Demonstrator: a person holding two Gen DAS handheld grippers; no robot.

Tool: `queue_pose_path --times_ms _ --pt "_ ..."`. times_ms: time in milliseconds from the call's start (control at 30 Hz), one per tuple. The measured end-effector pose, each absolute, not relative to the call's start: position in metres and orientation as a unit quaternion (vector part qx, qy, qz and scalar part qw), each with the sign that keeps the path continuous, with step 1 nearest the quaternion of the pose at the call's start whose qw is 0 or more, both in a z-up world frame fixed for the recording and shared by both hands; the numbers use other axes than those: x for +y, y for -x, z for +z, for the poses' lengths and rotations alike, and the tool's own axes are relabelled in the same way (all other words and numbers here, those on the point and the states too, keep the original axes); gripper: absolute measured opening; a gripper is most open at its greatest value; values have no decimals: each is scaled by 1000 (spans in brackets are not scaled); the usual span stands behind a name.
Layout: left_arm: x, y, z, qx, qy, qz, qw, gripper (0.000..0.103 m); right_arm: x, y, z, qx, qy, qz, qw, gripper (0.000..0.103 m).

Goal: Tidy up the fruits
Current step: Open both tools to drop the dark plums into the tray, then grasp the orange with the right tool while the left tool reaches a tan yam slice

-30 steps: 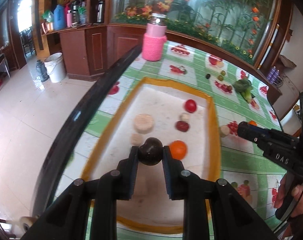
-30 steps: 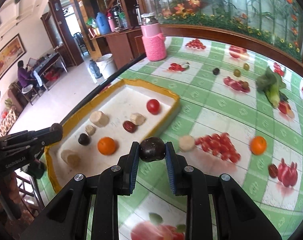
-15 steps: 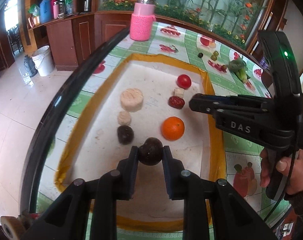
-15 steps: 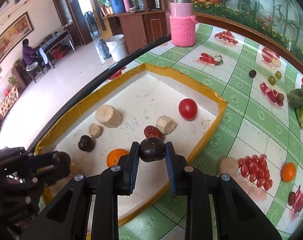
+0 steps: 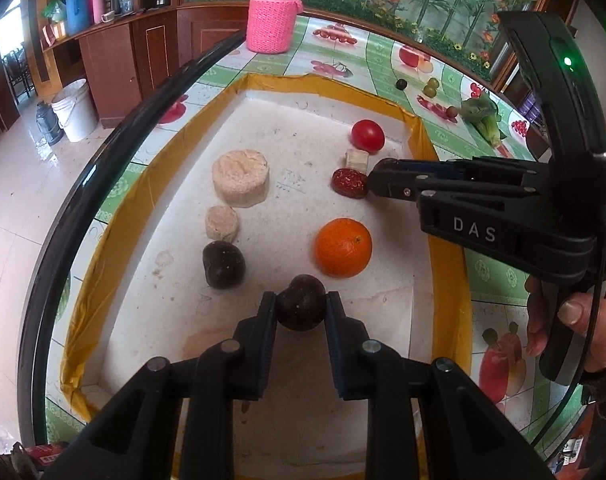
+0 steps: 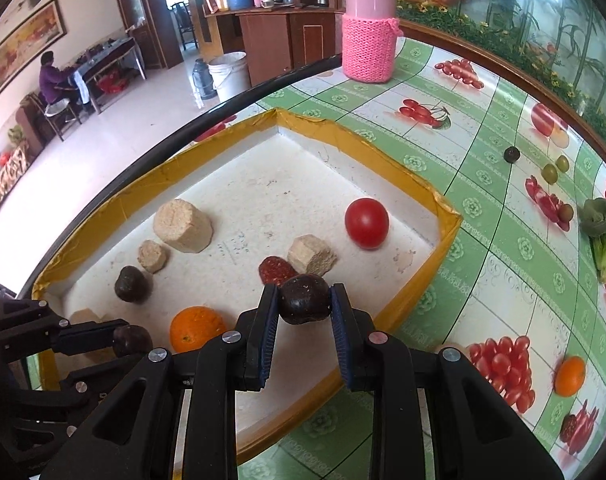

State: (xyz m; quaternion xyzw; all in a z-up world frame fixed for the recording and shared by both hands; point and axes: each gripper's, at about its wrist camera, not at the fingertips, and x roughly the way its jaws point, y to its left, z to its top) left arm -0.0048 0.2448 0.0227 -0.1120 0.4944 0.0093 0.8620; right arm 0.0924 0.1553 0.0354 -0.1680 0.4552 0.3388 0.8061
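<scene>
My left gripper [image 5: 301, 298] is shut on a dark round fruit [image 5: 302, 311], low over the near end of the white tray with a yellow rim [image 5: 419, 136]. My right gripper [image 6: 304, 292] is shut on a second dark round fruit [image 6: 305, 300], above the tray's right side, just in front of a red date [image 6: 277, 270]. In the tray lie an orange [image 5: 343, 247], a tomato [image 5: 367, 135], another dark fruit [image 5: 224, 264] and several beige chunks [image 5: 241, 177]. The left gripper [image 6: 132, 340] shows at the lower left of the right wrist view.
On the green fruit-print tablecloth outside the tray are an orange [image 6: 569, 376], a small dark fruit [image 6: 511, 154], two green fruits [image 6: 555, 170] and leafy greens [image 6: 605, 232]. A pink-sleeved jar [image 6: 369, 32] stands at the far edge. A person sits at a far table [image 6: 51, 76].
Both grippers have come lower with their fruits still held. The right gripper has moved from over the tablecloth to over the tray's right side.
</scene>
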Motion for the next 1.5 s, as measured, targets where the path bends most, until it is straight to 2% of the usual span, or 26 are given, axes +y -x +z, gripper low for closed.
queue_pose_path --times_ms 300,467,533,633,933,1233,1500 --pt "239 3 23 489 86 13 868 29 161 -102 32 432 208 321 817 26" --pt "232 4 23 486 83 9 870 47 164 -105 30 421 227 314 820 27" --pt "228 5 23 486 74 12 871 50 165 -104 29 420 229 319 818 33" --pt "224 6 23 486 68 14 871 51 166 -103 29 417 236 314 820 33" --pt "235 18 30 482 80 27 872 52 146 -85 48 410 202 310 834 33" --pt "228 32 53 457 67 47 886 70 100 -58 60 427 148 301 840 41" --pt "193 30 68 444 54 27 894 81 20 -39 46 463 90 252 845 50"
